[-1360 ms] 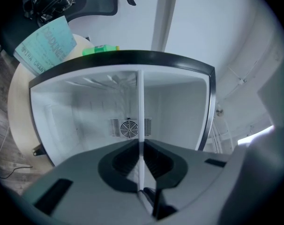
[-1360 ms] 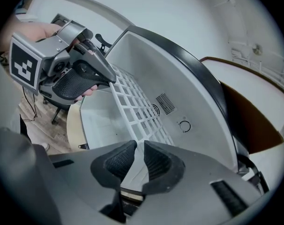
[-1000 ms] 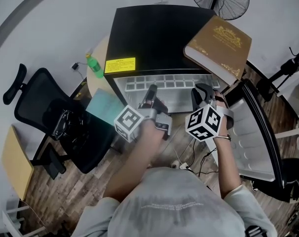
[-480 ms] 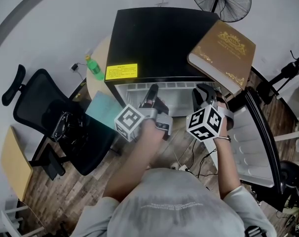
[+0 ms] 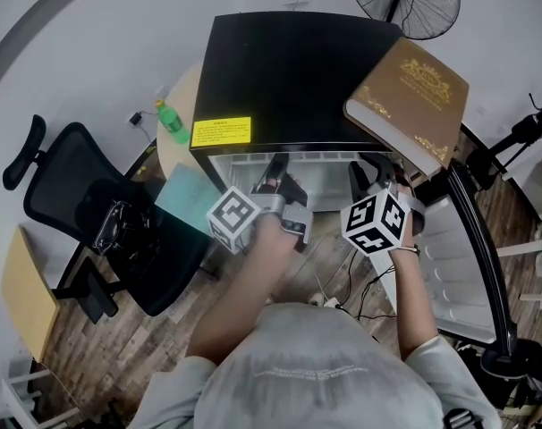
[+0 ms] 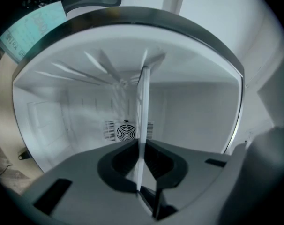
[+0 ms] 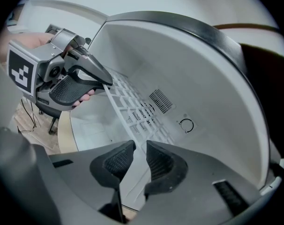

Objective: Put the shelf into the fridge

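Most of the white slotted plastic shelf [image 7: 132, 109] sits inside the black mini fridge [image 5: 289, 70], hidden from your head view. Your left gripper's [image 6: 141, 142] fingers clench its edge. Your right gripper's [image 7: 140, 144] fingers have just been opening, and the shelf's near edge lies loose between them. A brown gold-tooled book [image 5: 410, 92] overhangs the fridge's right corner.

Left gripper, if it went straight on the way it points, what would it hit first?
Probably the fridge's back wall, near the round vent; the shelf in the left gripper would likely touch first, though depth is unclear.
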Motion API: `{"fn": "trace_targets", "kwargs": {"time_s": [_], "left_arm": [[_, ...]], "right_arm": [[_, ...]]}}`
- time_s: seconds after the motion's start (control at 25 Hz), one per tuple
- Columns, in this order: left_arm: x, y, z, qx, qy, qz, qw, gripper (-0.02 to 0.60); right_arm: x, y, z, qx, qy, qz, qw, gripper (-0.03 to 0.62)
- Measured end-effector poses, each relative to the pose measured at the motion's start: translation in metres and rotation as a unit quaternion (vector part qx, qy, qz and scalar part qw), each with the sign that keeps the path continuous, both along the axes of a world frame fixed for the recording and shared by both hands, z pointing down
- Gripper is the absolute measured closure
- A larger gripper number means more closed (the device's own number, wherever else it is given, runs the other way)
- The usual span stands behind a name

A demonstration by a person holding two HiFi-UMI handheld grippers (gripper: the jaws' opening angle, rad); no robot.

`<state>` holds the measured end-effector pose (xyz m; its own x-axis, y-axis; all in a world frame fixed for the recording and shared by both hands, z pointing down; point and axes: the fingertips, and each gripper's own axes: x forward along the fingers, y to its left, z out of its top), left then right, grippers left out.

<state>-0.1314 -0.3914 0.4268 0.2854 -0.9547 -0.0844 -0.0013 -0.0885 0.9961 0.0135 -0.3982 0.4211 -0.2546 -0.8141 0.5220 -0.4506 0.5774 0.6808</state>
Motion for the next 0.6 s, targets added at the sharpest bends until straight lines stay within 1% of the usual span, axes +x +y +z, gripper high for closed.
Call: {"fn": "trace_targets", "kwargs": {"time_s": [0.08,0.2,0.28,0.4,0.48,0.6], "left_arm": [[-0.001,-0.002,0.000,0.001,0.003,0.001,1.0000,0.541],[-0.001,-0.002,0.000,0.005,-0.002,-0.002,1.0000,0.541],[-0.001,-0.003,0.001,0.006,0.008,-0.001,1.0000,0.541],[-0.001,-0.001,0.000,0.003,0.019,0.007,0.9998,0.541],[0.001,0.005,-0.001,0.003,0.010,0.017,0.9998,0.541],[0.005,0.017,-0.003,0.011,-0.001,0.034,0.9994,0.541]], "right_arm": [[0.000,0.000,0.001,0.003,-0.005,0.001,1.000,0.507],[0.000,-0.001,0.002,0.007,-0.008,0.005,1.000,0.507],[-0.001,-0.002,0.003,0.010,-0.012,0.006,1.000,0.505],[0.000,-0.001,0.004,0.015,-0.003,0.007,1.000,0.503],[0.003,0.002,0.001,0.019,0.000,0.012,1.000,0.503],[0.008,0.011,-0.007,0.036,-0.006,0.018,0.999,0.505]]}}
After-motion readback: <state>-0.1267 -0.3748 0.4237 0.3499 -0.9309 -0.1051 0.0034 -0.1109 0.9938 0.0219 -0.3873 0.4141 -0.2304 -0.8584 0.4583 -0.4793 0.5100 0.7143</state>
